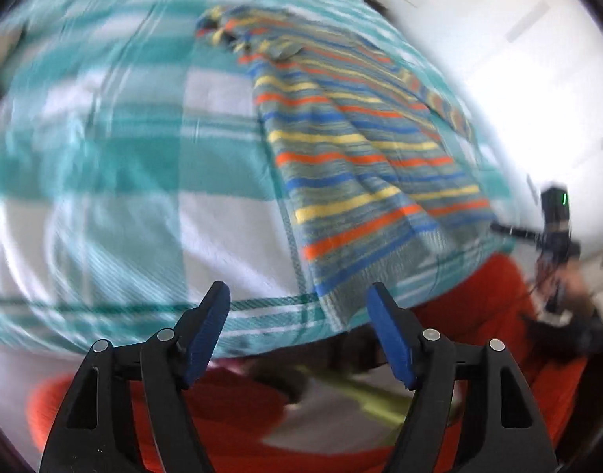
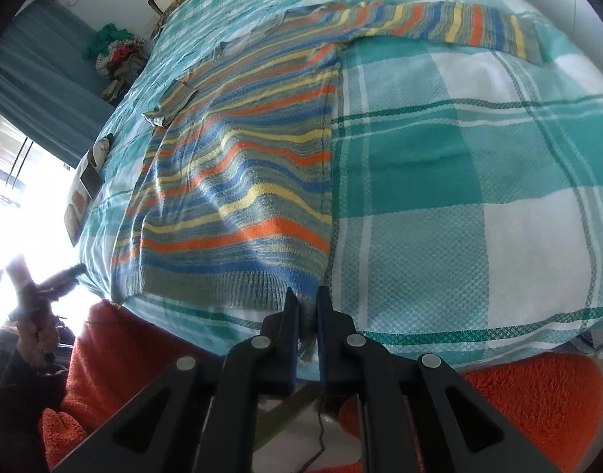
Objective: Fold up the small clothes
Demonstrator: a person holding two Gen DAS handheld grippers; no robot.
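Observation:
A striped knit sweater [image 2: 238,181] in blue, yellow, orange and grey lies flat on a teal plaid bedcover [image 2: 459,165], one sleeve [image 2: 459,23] stretched out to the far right. My right gripper [image 2: 307,307] is at the near edge of the bed, its jaws shut on the sweater's near hem corner, with fabric hanging between them. In the blurred left wrist view the sweater [image 1: 360,157] lies to the right on the bedcover [image 1: 124,177]. My left gripper [image 1: 299,315] hovers over the near bed edge, open, with nothing between its blue pads [image 1: 206,335].
Orange fleece fabric [image 2: 537,394] fills the foreground below the bed edge. A heap of clothes [image 2: 116,51] sits beyond the bed's far left corner. Flat cards or boxes [image 2: 86,177] lie on the left edge. A hand holds the left gripper [image 2: 65,272] there.

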